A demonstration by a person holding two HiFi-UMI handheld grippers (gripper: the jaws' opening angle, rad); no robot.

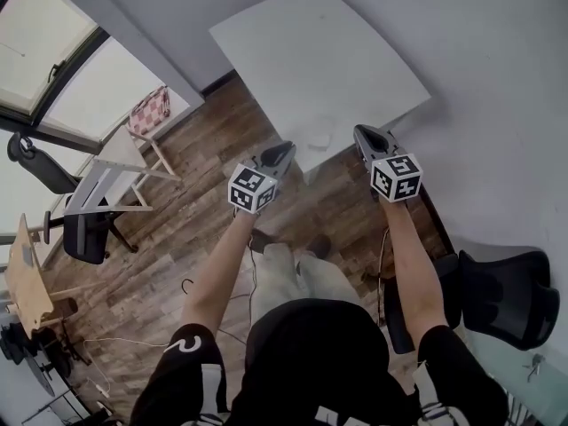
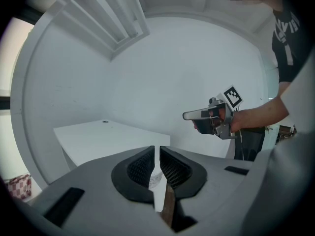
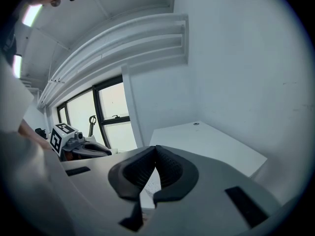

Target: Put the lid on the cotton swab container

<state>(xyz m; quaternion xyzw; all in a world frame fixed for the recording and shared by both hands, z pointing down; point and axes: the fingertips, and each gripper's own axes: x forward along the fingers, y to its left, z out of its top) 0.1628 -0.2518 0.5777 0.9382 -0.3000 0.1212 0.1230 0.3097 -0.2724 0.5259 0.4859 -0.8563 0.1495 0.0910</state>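
Observation:
A small clear container (image 1: 319, 135), faint against the white table (image 1: 302, 51), stands near the table's front edge; I cannot make out a lid. My left gripper (image 1: 286, 149) hovers just short of that edge, left of the container, jaws shut and empty. My right gripper (image 1: 359, 131) is level with it, right of the container, also shut with nothing held. In the left gripper view the closed jaws (image 2: 157, 154) point at the table (image 2: 98, 136), and the right gripper (image 2: 187, 115) shows beyond. The right gripper view has its shut jaws (image 3: 155, 149) before the table (image 3: 211, 141).
A black office chair (image 1: 506, 295) stands at the right, near my right elbow. A wooden chair with a checked cushion (image 1: 149, 114) and another black chair (image 1: 89, 233) stand on the wood floor at the left, by the window. White walls meet behind the table.

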